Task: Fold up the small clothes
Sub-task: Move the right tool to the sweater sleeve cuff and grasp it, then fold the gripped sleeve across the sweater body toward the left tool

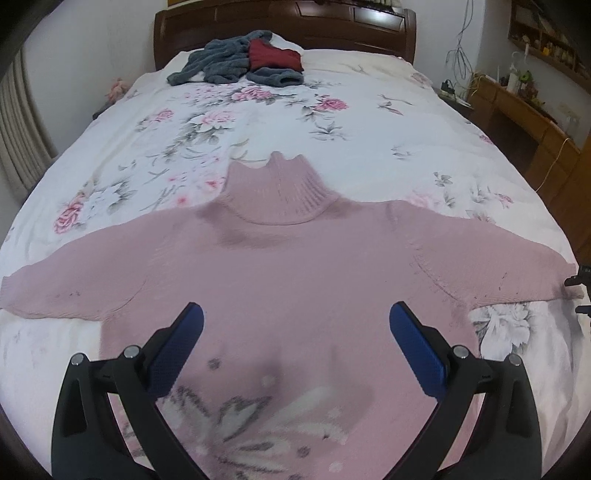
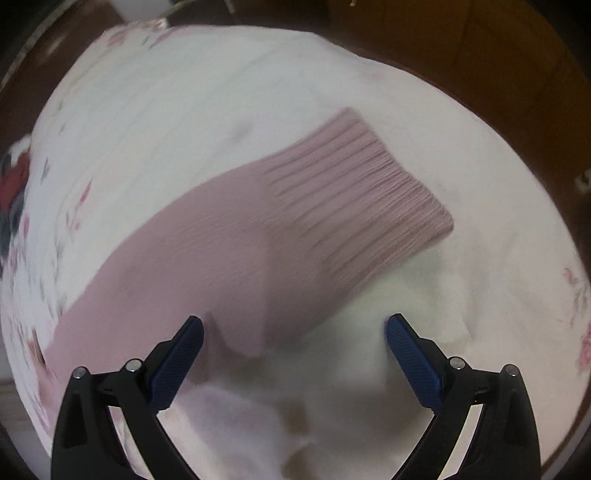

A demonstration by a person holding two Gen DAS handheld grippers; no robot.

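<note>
A pink turtleneck sweater (image 1: 280,266) lies flat on the bed, collar away from me, both sleeves spread sideways, a grey-white pattern on its lower front. My left gripper (image 1: 295,314) hovers open above the sweater's chest, blue pads wide apart, nothing between them. In the right wrist view, one sleeve of the sweater (image 2: 258,240) runs diagonally, its ribbed cuff (image 2: 369,192) at the upper right. My right gripper (image 2: 294,325) is open just over the sleeve's lower edge; the left pad is above the pink knit, the right pad above the sheet.
The bed carries a white floral sheet (image 1: 258,122). A heap of grey and dark red clothes (image 1: 243,59) lies by the dark wooden headboard (image 1: 284,22). A wooden desk (image 1: 528,122) stands off the bed's right side. A radiator (image 1: 18,125) is at the left.
</note>
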